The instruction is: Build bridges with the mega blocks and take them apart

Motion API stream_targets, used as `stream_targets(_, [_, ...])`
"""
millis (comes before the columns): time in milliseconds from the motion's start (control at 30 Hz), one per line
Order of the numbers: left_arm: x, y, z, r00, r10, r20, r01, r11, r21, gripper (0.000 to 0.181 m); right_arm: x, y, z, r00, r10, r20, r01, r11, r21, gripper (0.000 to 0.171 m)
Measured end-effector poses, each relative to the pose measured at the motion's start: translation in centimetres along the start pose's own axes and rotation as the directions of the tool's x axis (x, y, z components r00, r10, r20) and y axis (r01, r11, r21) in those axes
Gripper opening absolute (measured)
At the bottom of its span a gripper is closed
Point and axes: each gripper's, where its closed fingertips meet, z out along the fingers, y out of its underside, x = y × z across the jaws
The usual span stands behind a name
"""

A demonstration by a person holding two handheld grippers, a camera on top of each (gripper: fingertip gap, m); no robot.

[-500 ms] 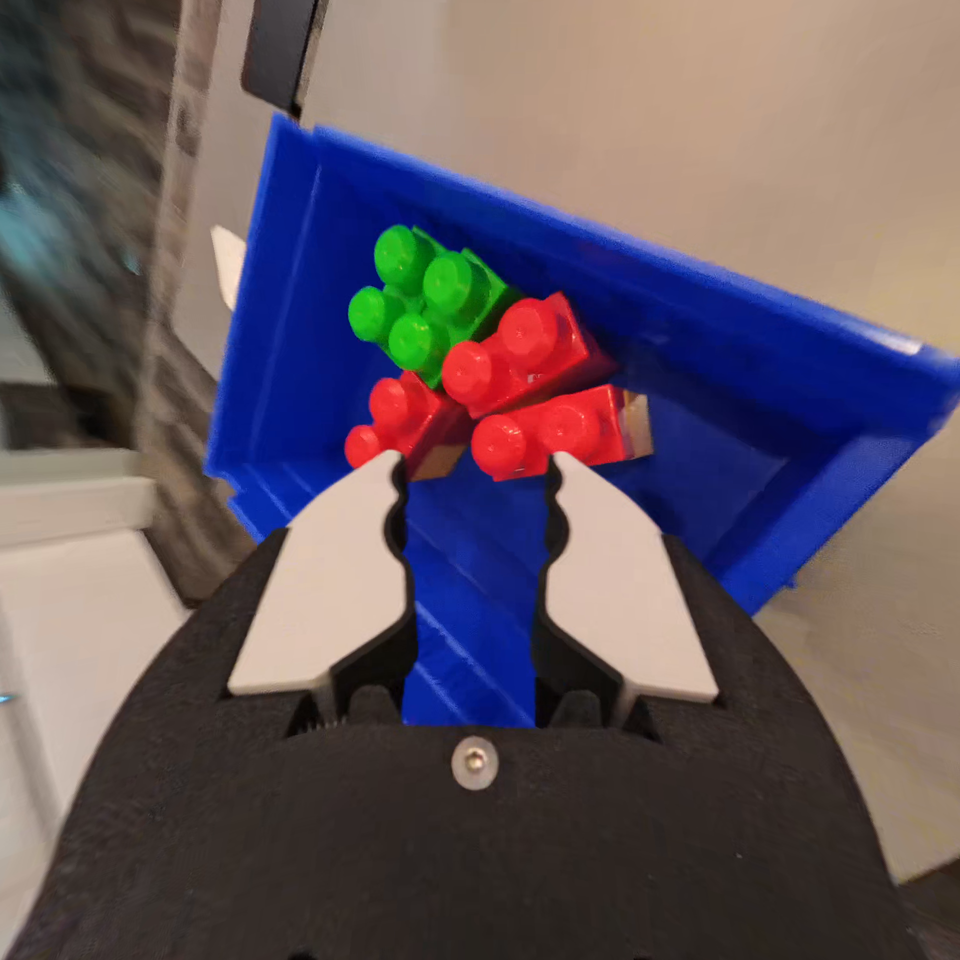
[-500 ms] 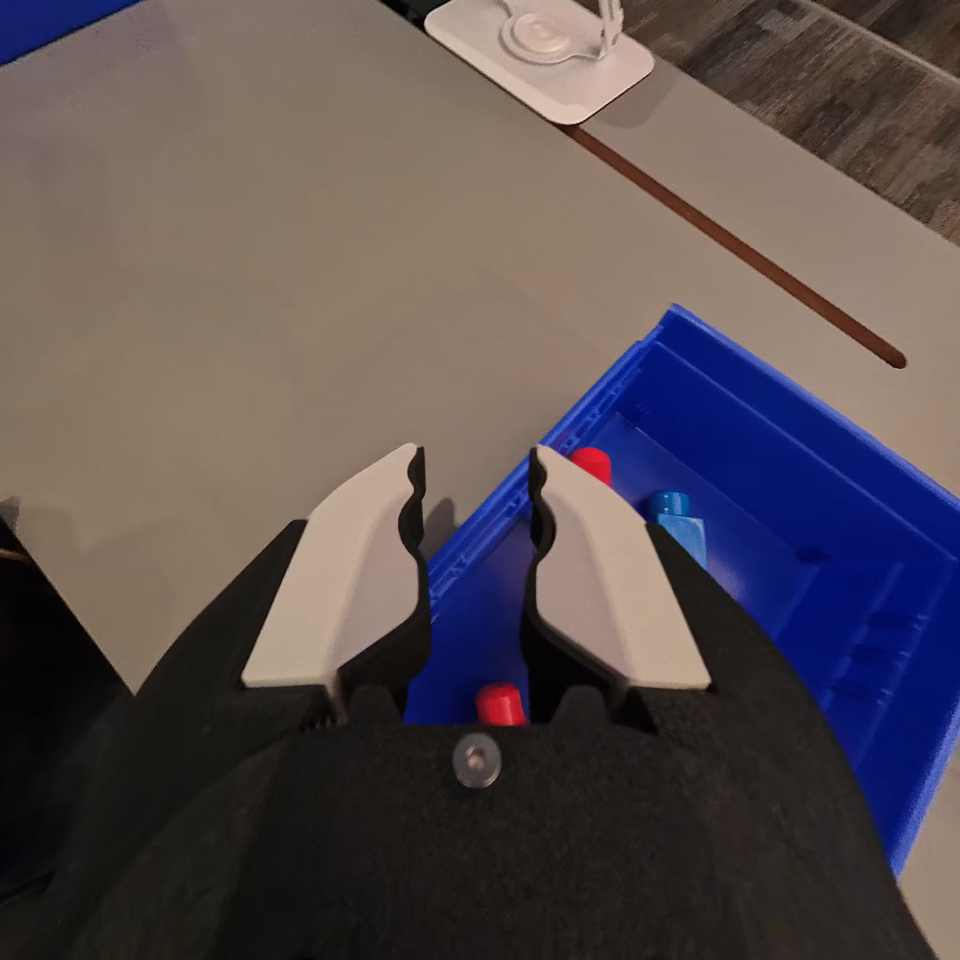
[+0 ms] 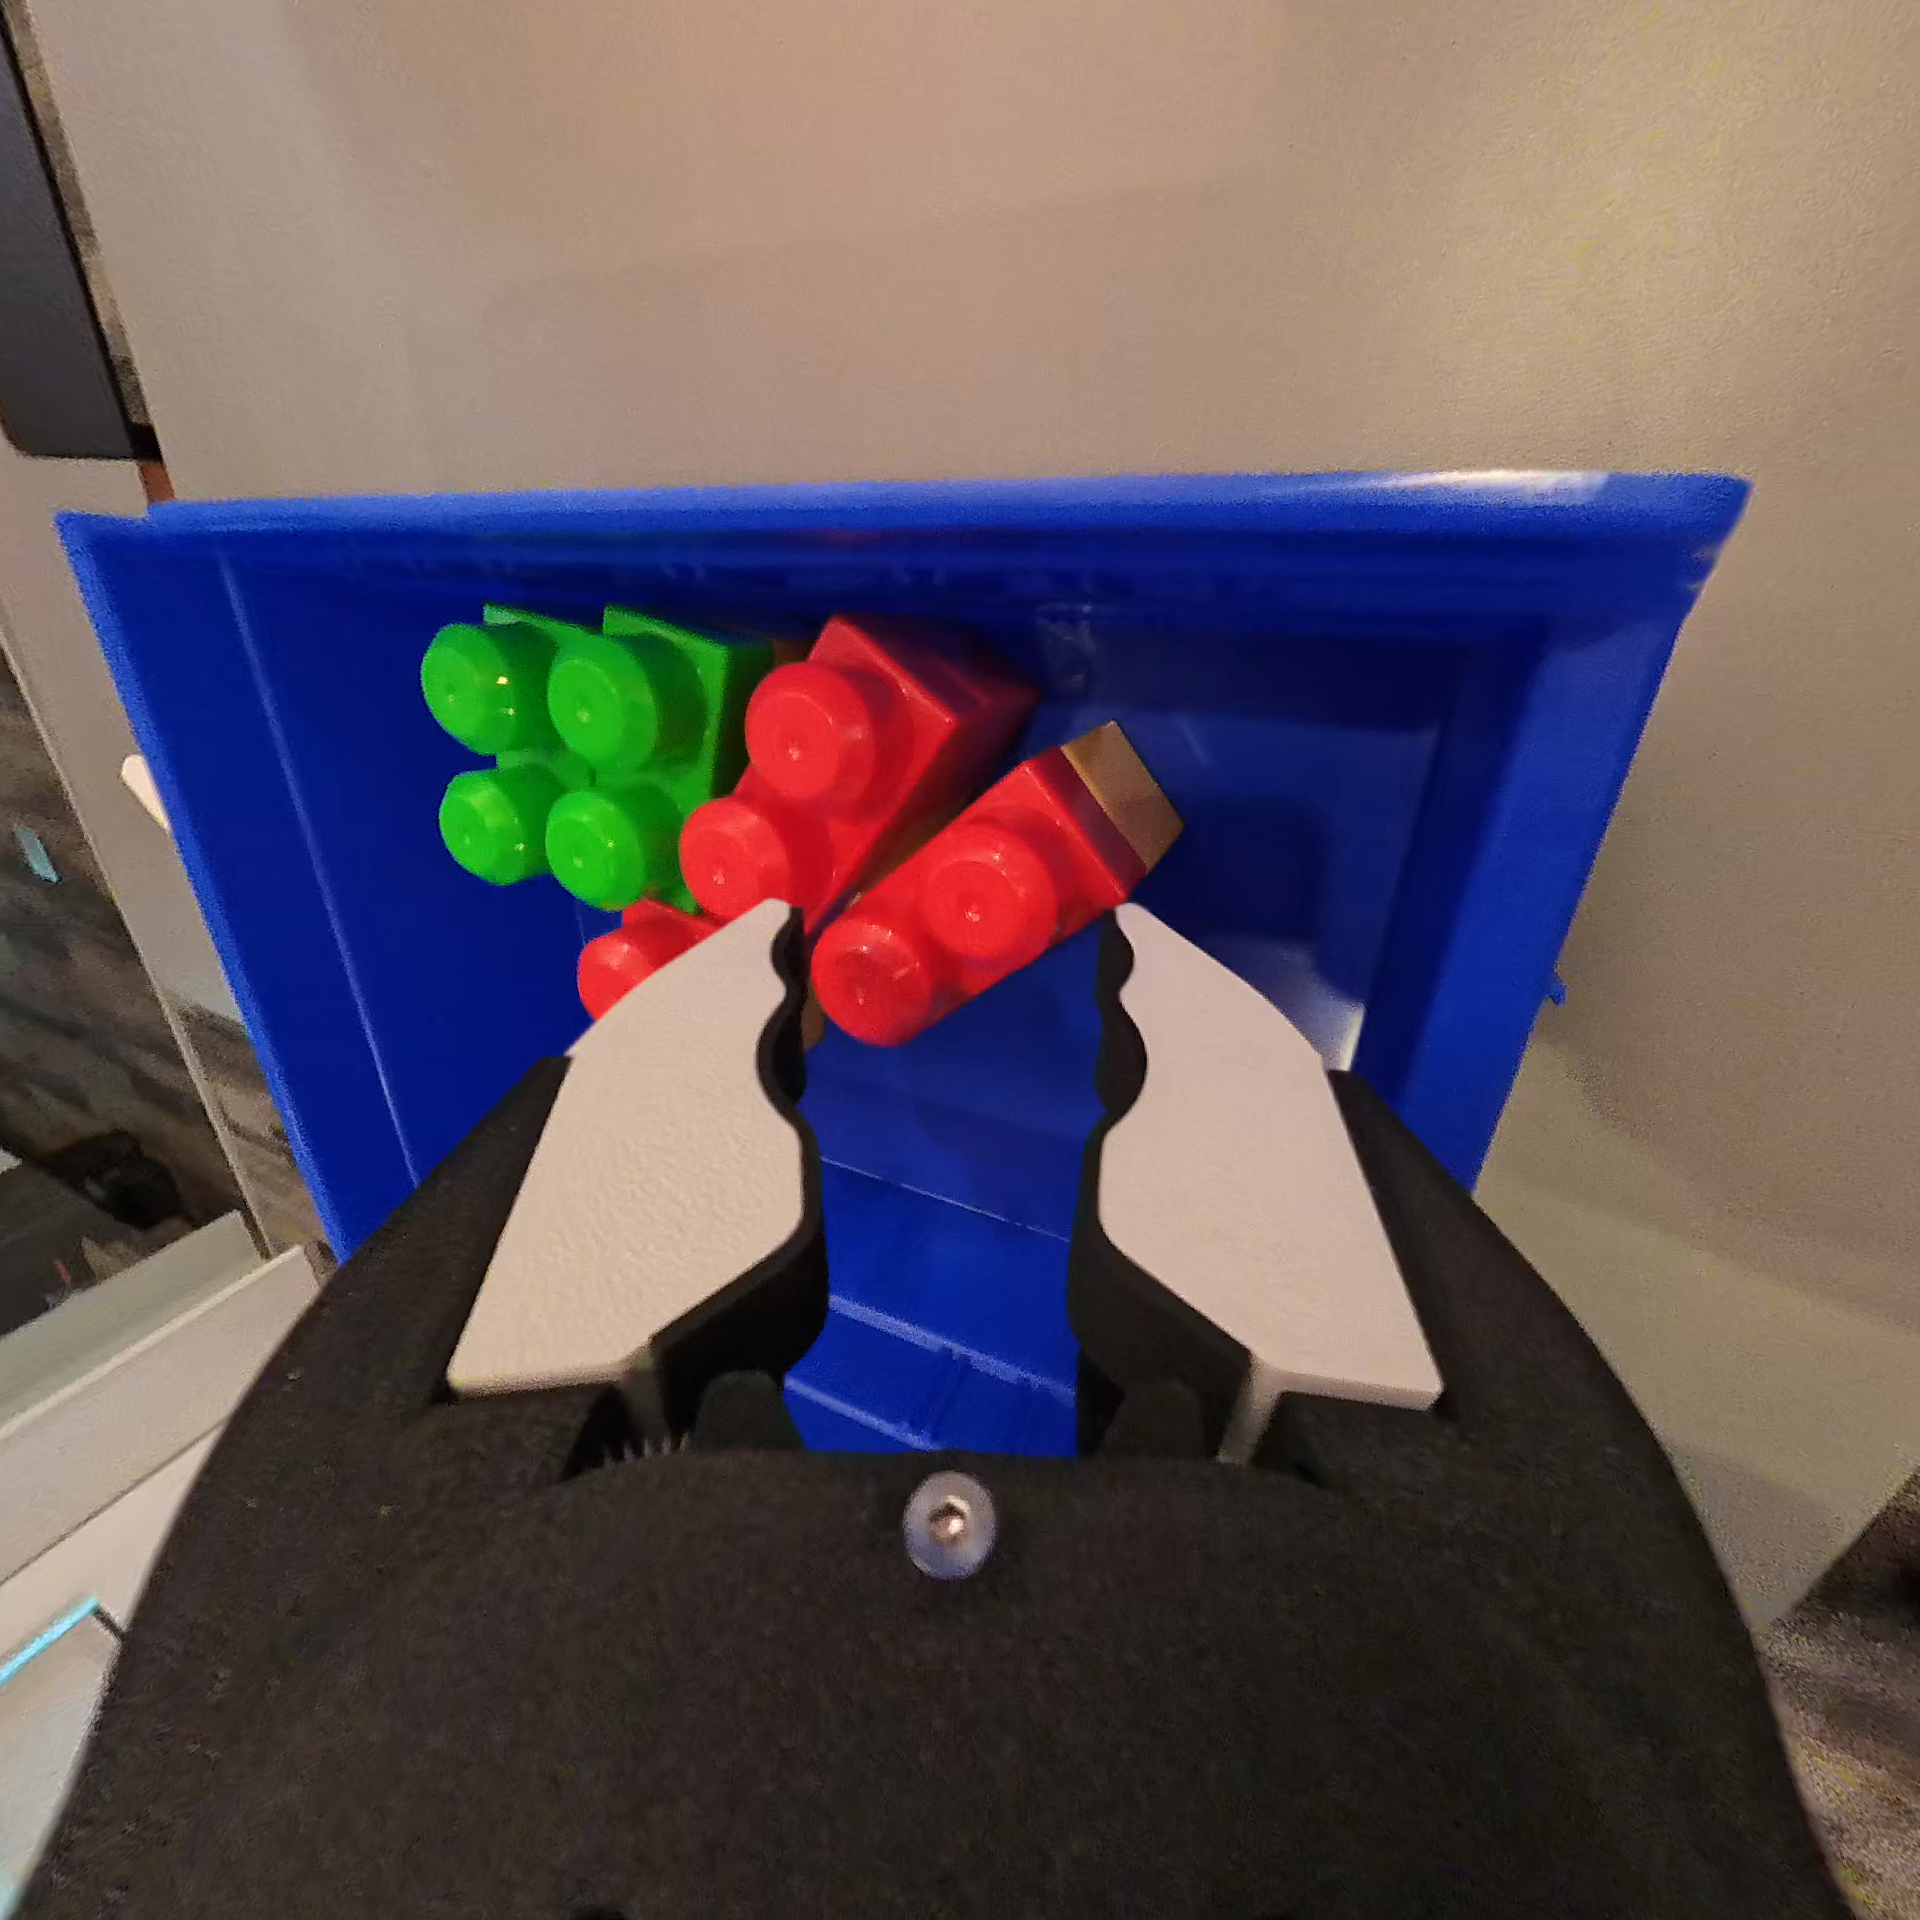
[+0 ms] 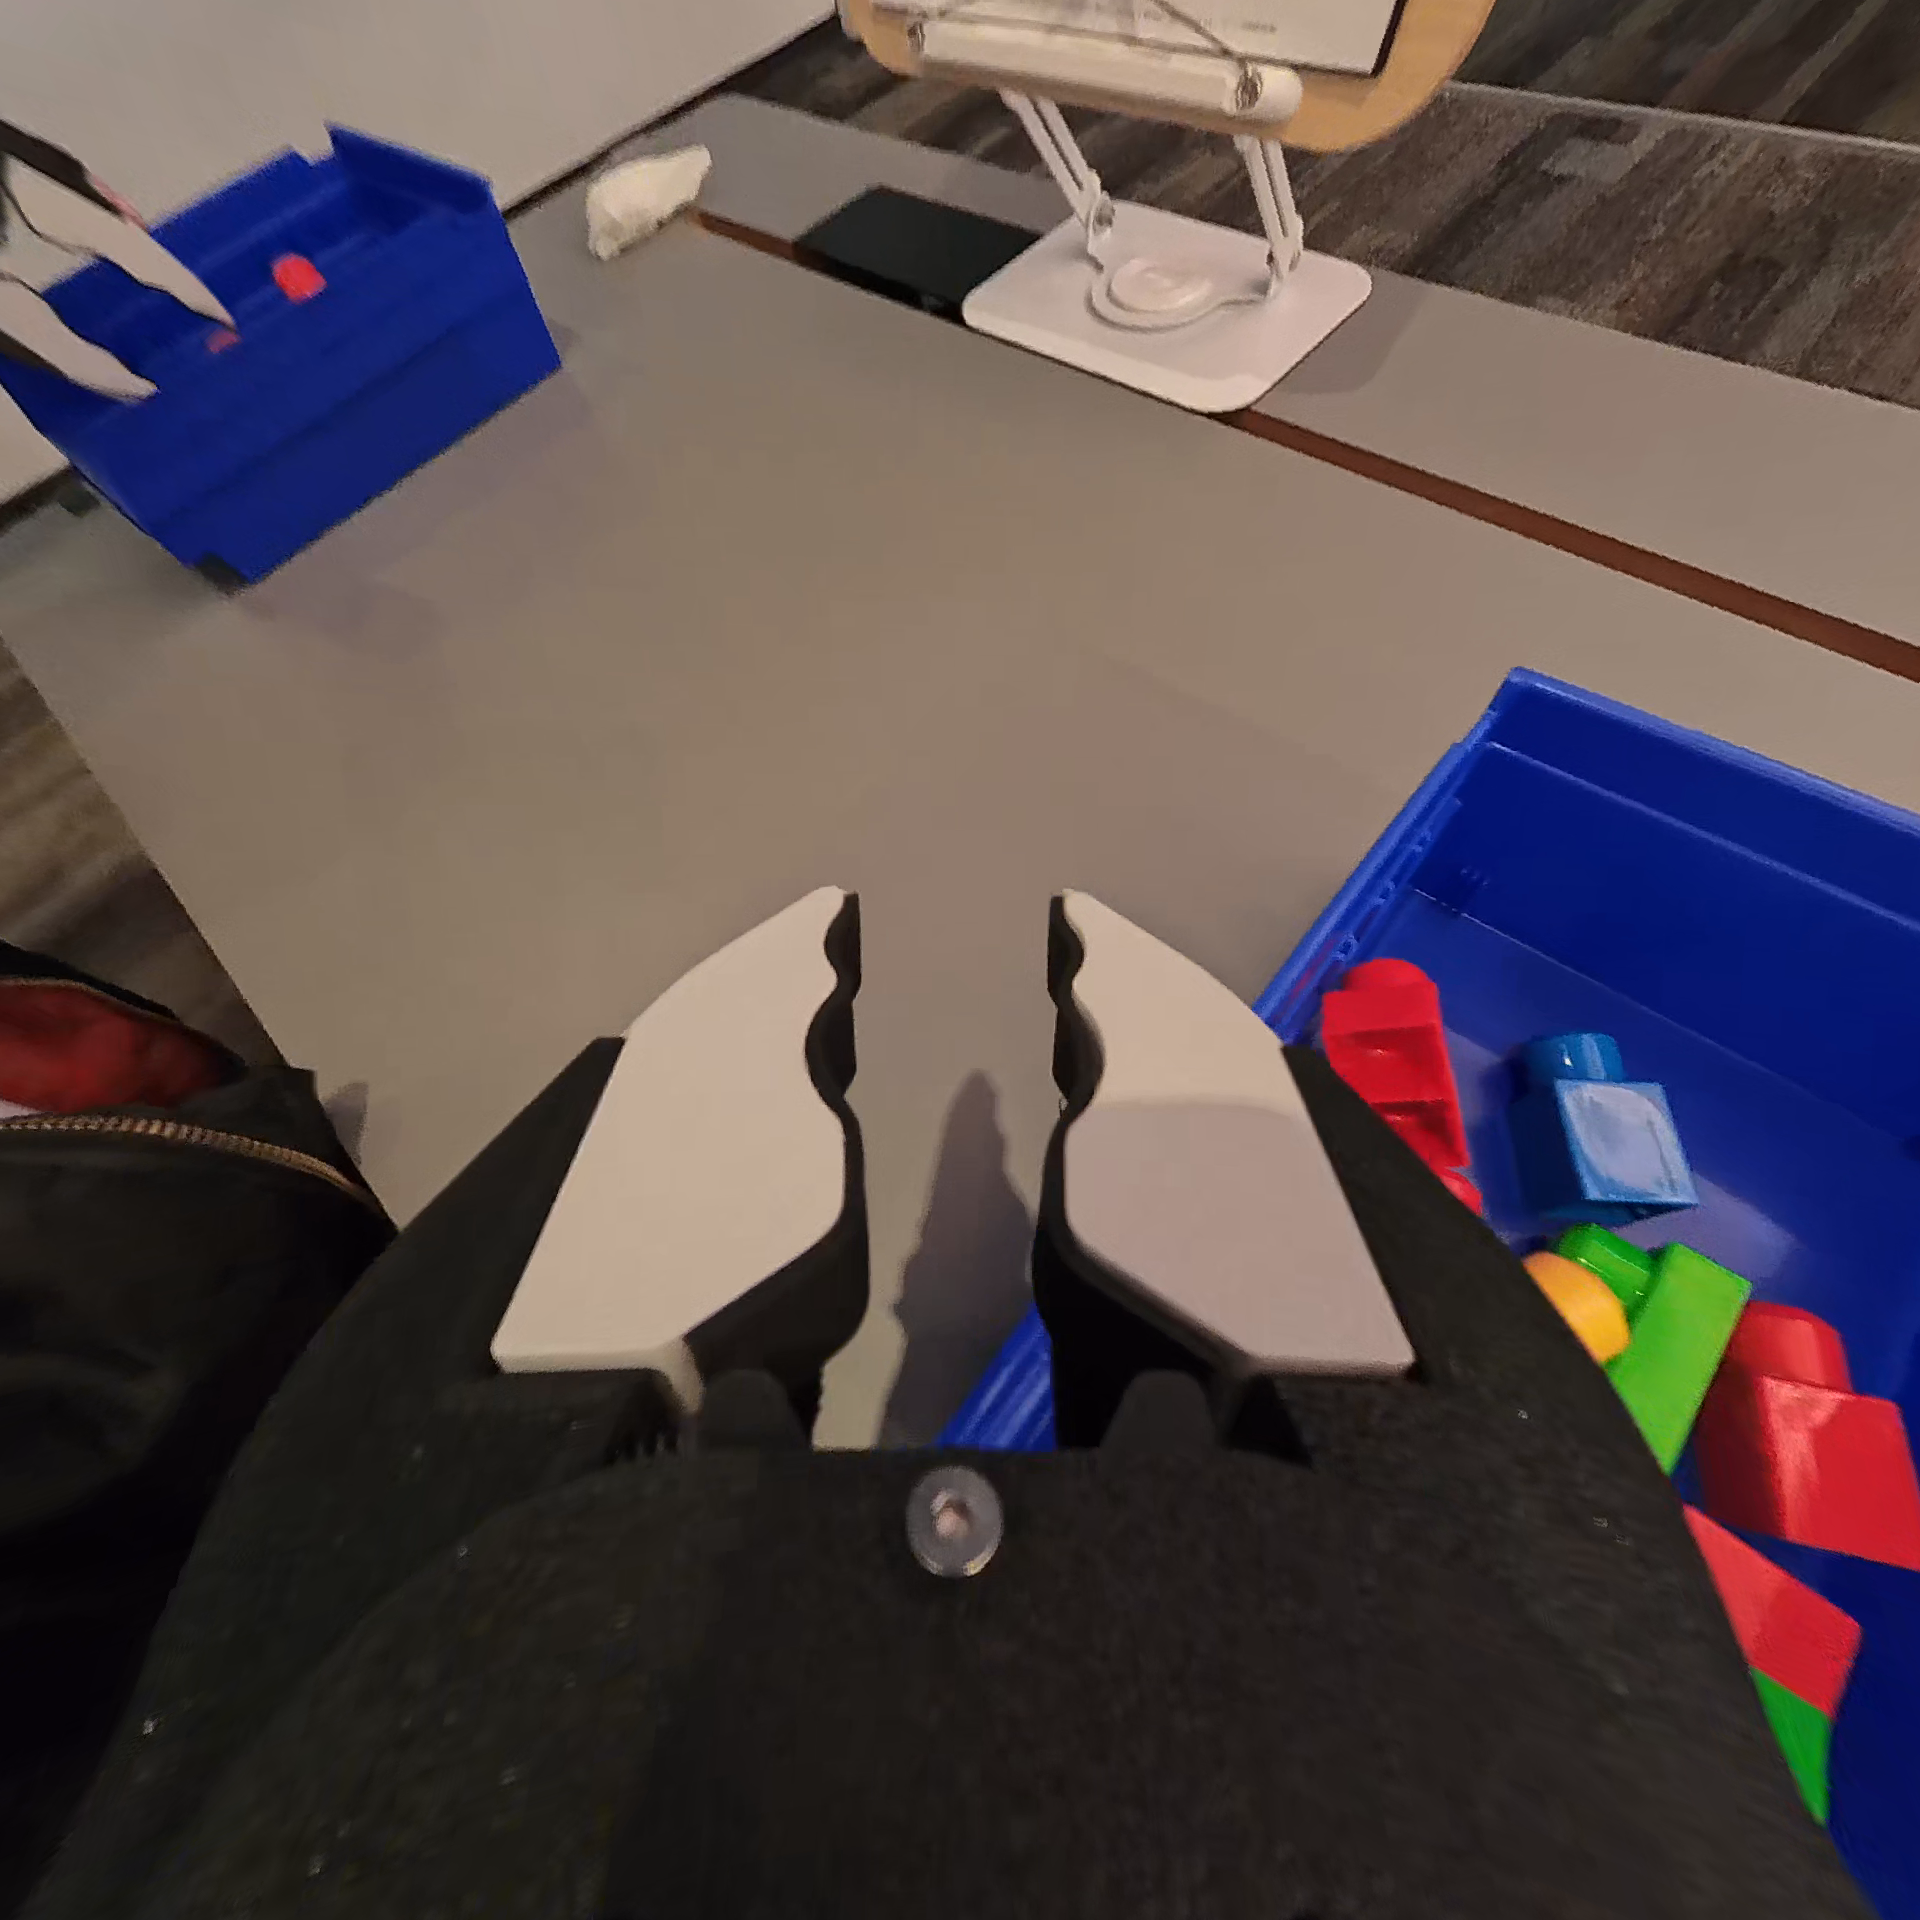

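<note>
A grey counter [image 4: 831, 675] is carrying two blue bins. The left gripper [image 3: 951, 920], jaws apart, is hovering over the far-left bin [image 3: 312, 831] at a two-stud red block [image 3: 956, 914]: light, rigid, slick plastic, probably best pinched across flat sides. The right gripper [image 4: 954, 904] is hanging empty, jaws apart, beside the near-right bin [image 4: 1662, 831].

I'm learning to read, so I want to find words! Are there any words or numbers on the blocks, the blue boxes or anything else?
No text here can be read.
Green block and red blocks: plain, no letters or numbers.
Blue bin and second blue bin: no label or sign shows.
Board on the white stand: only faint marks at the picture's top edge, too small and blurred to read.
</note>
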Motion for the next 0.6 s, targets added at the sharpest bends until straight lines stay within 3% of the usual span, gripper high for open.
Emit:
stream_targets(133, [0.6, 0.4, 1.3, 0.997, -0.002, -0.073, 0.003, 1.0, 0.02, 0.049, -1.5, -0.9, -0.4, 0.999, 0.041, 0.023, -0.042, 0.997, 0.057, 0.031])
stream_targets(300, [1.8, 0.8, 1.4, 0.992, -0.067, -0.111, 0.071, 0.997, 0.036, 0.049, -2.7, -0.5, -0.1, 0.999, 0.029, 0.015, -0.029, 1.0, 0.01, 0.031])
stream_targets(433, [0.8, 1.3, 0.0, 0.996, -0.082, -0.036, 0.084, 0.995, 0.062, 0.047, -3.3, -0.9, 0.7, 0.999, 0.019, 0.032, -0.019, 1.0, -0.001, 0.031])
stream_targets(600, [0.0, 2.6, 0.4, 0.993, -0.09, -0.073, 0.094, 0.994, 0.058, 0.051, -4.2, -1.7, 1.9, 0.997, 0.022, 0.075, -0.022, 1.0, 0.002, 0.031])
